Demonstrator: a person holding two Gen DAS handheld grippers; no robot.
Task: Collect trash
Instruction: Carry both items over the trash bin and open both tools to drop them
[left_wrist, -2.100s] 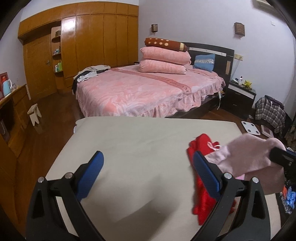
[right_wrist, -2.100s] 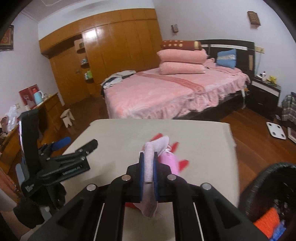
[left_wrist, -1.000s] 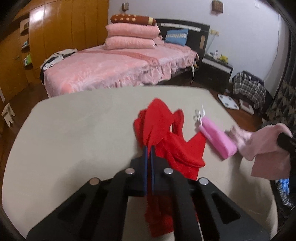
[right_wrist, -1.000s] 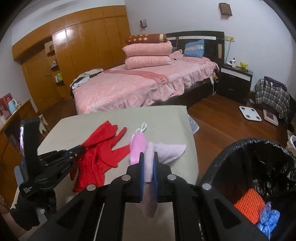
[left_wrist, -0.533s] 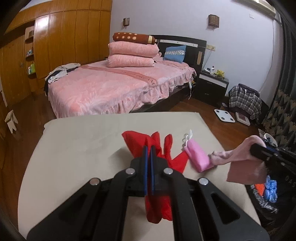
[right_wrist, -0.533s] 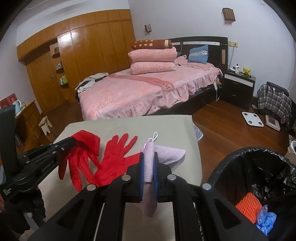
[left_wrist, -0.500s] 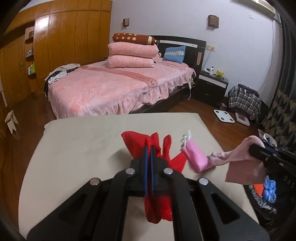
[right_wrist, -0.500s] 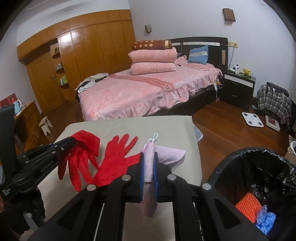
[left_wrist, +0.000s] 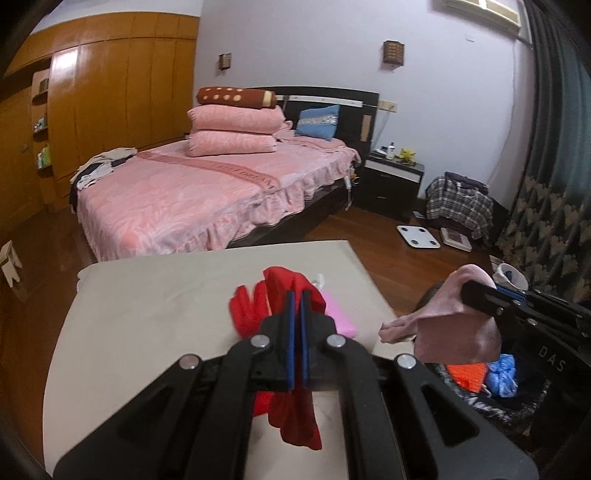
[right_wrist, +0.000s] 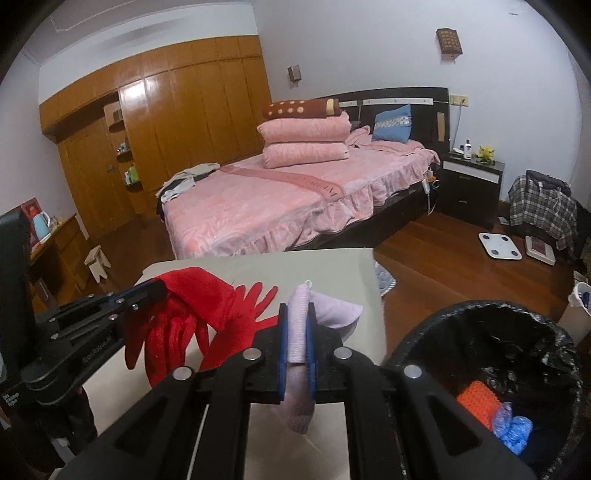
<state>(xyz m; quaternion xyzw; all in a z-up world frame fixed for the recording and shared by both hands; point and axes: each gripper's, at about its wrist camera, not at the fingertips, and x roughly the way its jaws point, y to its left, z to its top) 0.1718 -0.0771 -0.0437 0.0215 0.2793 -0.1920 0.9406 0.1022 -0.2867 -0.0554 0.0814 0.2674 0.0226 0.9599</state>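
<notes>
Carrying cloth trash toward bin

Left tongs (left_wrist: 295, 332) pinch red glove (right_wrist: 192, 295) above bench (left_wrist: 147, 302); right tongs (right_wrist: 295, 350) clamp pink cloth (right_wrist: 297, 321) beside trash bin (right_wrist: 461, 317). Risk: dangling cloth snags the rim, landing outside.

Count: two red gloves (right_wrist: 207, 314), one clamped in the left gripper (left_wrist: 295, 299), one lying just ahead of it. One pink cloth (right_wrist: 299, 332) pinched in the right gripper (right_wrist: 297, 314). One pink mask (left_wrist: 338, 317). One trash bin (right_wrist: 424, 332), right of it.
</notes>
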